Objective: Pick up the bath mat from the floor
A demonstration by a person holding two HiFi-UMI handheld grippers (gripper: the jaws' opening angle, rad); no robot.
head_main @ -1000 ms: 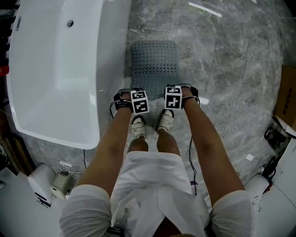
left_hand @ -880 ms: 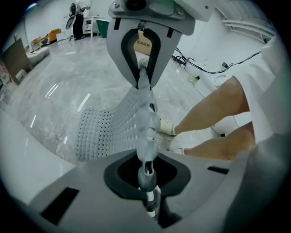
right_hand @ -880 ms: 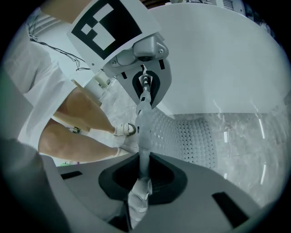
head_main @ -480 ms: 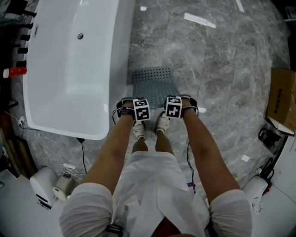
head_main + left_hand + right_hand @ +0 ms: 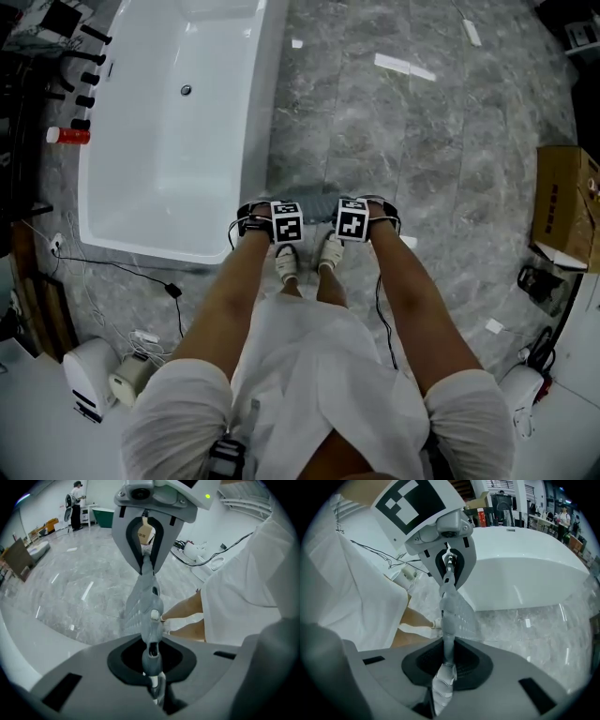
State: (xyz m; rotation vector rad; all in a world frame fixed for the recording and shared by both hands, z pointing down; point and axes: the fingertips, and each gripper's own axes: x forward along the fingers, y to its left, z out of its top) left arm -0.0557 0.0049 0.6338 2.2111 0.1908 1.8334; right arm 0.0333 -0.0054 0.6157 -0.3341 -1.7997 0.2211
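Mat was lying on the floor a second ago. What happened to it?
The mat went up off the floor and toward the person. It now hangs between the left tongs and right tongs. Both tongs stayed shut on its edge. The tub did not move.

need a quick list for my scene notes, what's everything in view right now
bath mat: one, grey, off the floor, hanging between both tongs
bathtub: one, white, to the person's left
floor: one, grey marble tiles, all around
cardboard box: one, brown, right edge
bottle: one, red and white, left of the bathtub
cable: one, black, on the floor by the bathtub's near end
shoes: two, white, on the floor below the tongs
left tongs: one, grey, shut on the bath mat
right tongs: one, grey, shut on the bath mat
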